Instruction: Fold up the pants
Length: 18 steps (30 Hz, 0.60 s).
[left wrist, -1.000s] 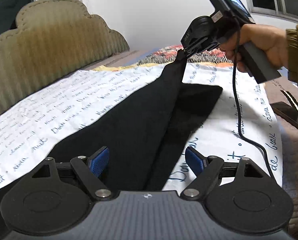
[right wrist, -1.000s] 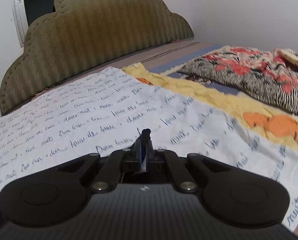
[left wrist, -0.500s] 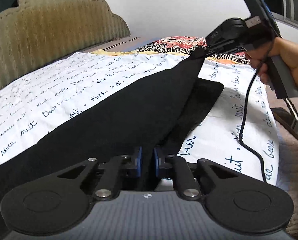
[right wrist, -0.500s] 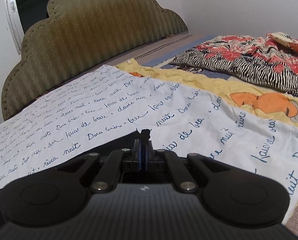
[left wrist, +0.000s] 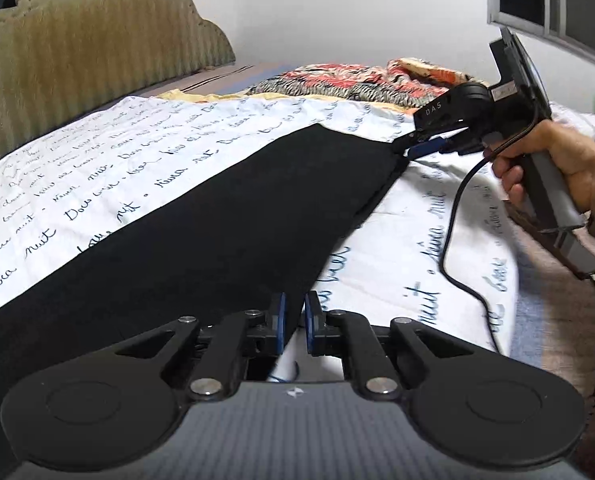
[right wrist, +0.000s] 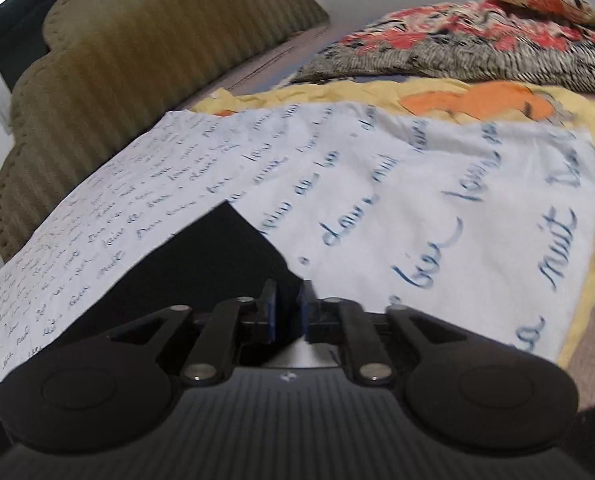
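Observation:
The black pants (left wrist: 217, 232) lie long and flat on a white sheet with blue handwriting (left wrist: 97, 168), one leg folded over the other. My left gripper (left wrist: 293, 320) is nearly shut, its blue pads pinching the near right edge of the pants. My right gripper (left wrist: 407, 148) is at the far corner of the pants, low over the sheet. In the right wrist view the right gripper (right wrist: 287, 312) has a narrow gap between its pads with the black corner (right wrist: 217, 256) in it.
An olive padded headboard (left wrist: 77, 60) stands to the left. A red, black and white patterned blanket (left wrist: 357, 80) and a yellow sheet (right wrist: 437, 96) lie beyond the white sheet. A black cable (left wrist: 453, 248) hangs from the right gripper over the sheet.
The right gripper has lowered the lifted leg onto the other leg, so the pants now lie flat. Its pads have parted slightly. The left gripper has closed on the near edge.

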Each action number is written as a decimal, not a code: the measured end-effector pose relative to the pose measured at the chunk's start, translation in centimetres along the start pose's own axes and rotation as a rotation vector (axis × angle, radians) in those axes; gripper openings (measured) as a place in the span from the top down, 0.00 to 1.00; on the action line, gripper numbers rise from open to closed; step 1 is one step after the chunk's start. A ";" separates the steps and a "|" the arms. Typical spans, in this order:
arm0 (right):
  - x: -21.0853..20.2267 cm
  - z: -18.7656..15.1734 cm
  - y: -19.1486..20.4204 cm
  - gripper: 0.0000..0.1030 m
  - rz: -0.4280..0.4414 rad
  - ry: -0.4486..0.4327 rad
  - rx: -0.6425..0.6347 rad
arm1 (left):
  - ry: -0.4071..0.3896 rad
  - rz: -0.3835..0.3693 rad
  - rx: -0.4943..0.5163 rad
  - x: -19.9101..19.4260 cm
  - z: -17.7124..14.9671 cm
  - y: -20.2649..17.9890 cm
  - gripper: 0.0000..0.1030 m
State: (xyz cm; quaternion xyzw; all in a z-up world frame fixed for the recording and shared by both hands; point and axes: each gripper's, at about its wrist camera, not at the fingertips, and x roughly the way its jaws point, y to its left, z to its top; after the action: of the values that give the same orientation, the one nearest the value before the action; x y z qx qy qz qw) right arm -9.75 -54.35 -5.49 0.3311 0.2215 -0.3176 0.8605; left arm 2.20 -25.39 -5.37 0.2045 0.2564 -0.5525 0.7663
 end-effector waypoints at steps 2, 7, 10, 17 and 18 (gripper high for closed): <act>-1.0 -0.2 -1.0 0.60 0.007 -0.024 0.065 | -0.003 -0.024 -0.008 -0.7 -0.1 0.0 0.91; -1.7 -1.4 -3.2 0.61 0.111 0.010 0.228 | -0.029 -0.013 -0.048 -2.3 -0.5 0.0 0.91; -1.3 -2.1 -3.3 0.61 0.175 0.029 0.292 | -0.042 0.059 -0.032 -3.1 -0.9 -0.2 0.90; 1.1 -2.1 -2.0 0.91 0.203 0.027 0.351 | -0.015 0.159 -0.051 -3.5 -1.6 0.5 0.90; 1.5 -1.8 -1.9 0.92 0.213 0.021 0.354 | -0.015 0.173 -0.048 -3.5 -1.6 0.6 0.90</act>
State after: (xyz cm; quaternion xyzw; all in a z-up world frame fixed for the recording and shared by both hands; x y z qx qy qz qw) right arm -10.32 -54.73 -8.42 0.5018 0.1349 -0.2553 0.8154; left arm 1.56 -21.64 -4.39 0.2030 0.2453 -0.4796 0.8177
